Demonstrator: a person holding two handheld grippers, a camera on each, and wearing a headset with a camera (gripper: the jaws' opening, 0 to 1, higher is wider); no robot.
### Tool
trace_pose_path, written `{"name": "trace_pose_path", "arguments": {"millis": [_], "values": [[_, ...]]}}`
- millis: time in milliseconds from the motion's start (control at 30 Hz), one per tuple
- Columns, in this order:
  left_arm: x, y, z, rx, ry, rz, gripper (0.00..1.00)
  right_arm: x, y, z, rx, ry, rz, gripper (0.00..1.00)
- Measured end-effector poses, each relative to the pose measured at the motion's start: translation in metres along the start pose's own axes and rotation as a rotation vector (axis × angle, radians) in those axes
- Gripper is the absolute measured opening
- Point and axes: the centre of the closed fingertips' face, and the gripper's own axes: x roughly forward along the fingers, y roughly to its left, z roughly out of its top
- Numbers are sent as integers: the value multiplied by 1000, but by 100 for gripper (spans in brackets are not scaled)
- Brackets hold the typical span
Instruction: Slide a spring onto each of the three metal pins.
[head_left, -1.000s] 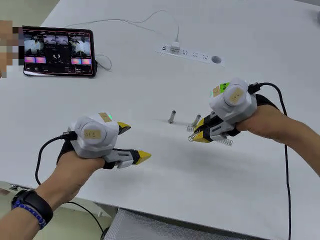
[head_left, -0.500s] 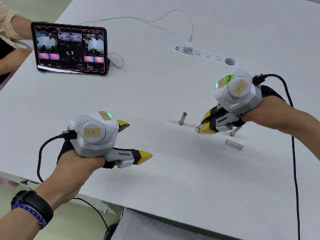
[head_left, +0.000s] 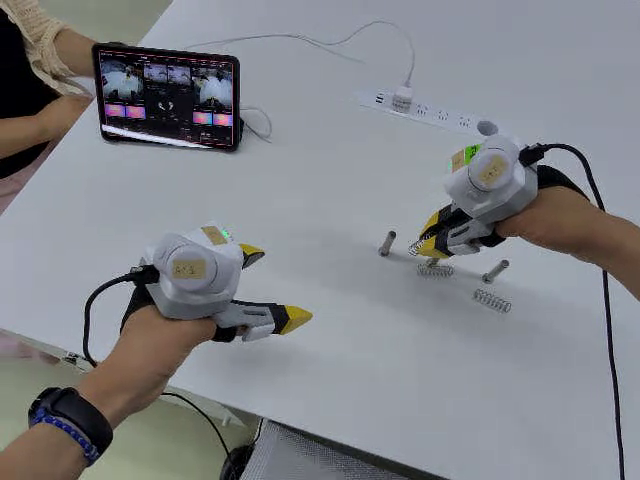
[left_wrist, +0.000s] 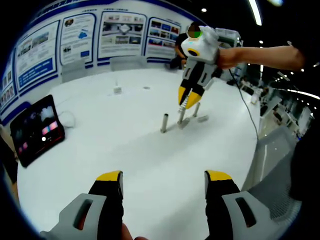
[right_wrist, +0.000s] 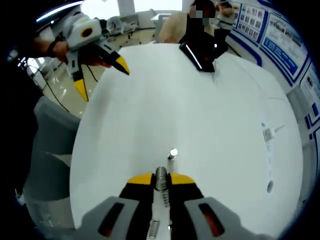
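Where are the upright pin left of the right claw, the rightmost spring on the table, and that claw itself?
upright pin (head_left: 386, 243): head view, mid-shaft.
rightmost spring (head_left: 491, 300): head view, middle coils.
right claw (head_left: 427, 240): head view, between its yellow tips.

Lit tablet (head_left: 167, 96) and plugged-in power strip (head_left: 432, 113), well apart on a white table (head_left: 300, 200)

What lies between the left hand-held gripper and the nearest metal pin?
Nothing: from the left hand-held gripper to that metal pin the white table is bare, as the head view and left gripper view show.
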Motion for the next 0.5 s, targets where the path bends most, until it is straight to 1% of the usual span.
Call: {"name": "trace_pose_path", "arguments": {"millis": [267, 500], "values": [[-4, 0, -6, -13, 5, 3, 67, 4, -4, 11, -12, -1, -3, 12], [-5, 1, -8, -22, 5, 7, 67, 6, -9, 18, -27, -1, -2, 12]]}}
